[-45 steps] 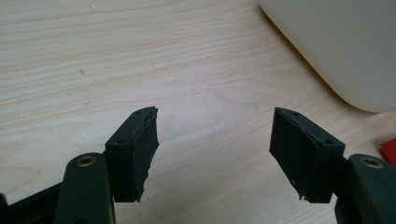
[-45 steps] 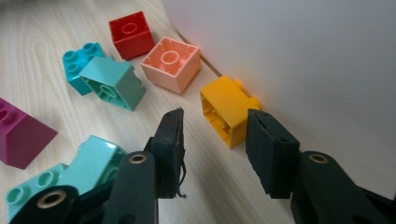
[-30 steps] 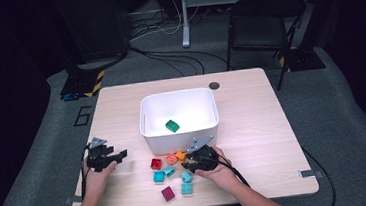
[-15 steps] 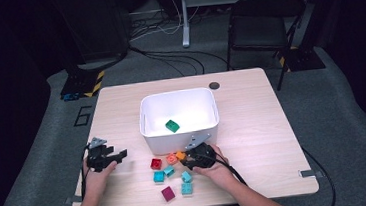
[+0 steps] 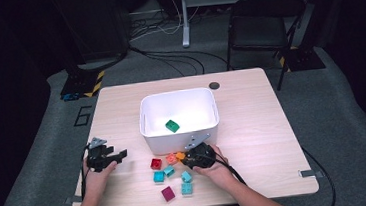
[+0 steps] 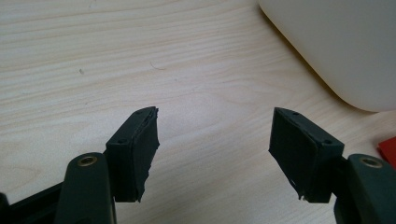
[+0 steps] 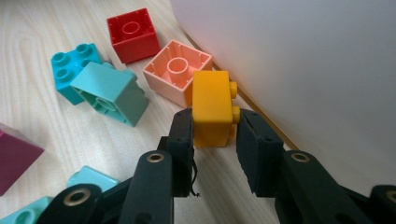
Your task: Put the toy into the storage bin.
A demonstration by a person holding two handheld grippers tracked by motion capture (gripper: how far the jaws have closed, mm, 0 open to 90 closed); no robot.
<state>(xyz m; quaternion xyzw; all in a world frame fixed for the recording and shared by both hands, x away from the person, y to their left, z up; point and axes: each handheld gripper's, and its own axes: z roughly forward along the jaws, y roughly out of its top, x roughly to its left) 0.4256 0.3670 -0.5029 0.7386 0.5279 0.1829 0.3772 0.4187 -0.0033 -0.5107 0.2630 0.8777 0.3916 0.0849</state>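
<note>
The right gripper (image 7: pixel 214 128) clamps the orange brick (image 7: pixel 212 108), jaws just closed on it. It lies beside the bin (image 5: pixel 179 114)'s near wall, long axis toward the bin, studs facing right. The left gripper (image 6: pixel 212 154) is spread, empty.

At the centre of the frame a white bin (image 5: pixel 179 116) stands on a pale wooden table (image 5: pixel 258 126), with one green block (image 5: pixel 172 126) lying inside it. Just below the bin, the right gripper (image 5: pixel 185 157) rests among loose blocks, against an orange block (image 5: pixel 180 156) that lies beside a salmon one (image 5: pixel 171 158) and a red one (image 5: pixel 155 163), with teal blocks (image 5: pixel 163 174) and a magenta block (image 5: pixel 168 193) lower down. The left gripper (image 5: pixel 120 154) sits at lower left, well apart from the blocks, on bare table.
</note>
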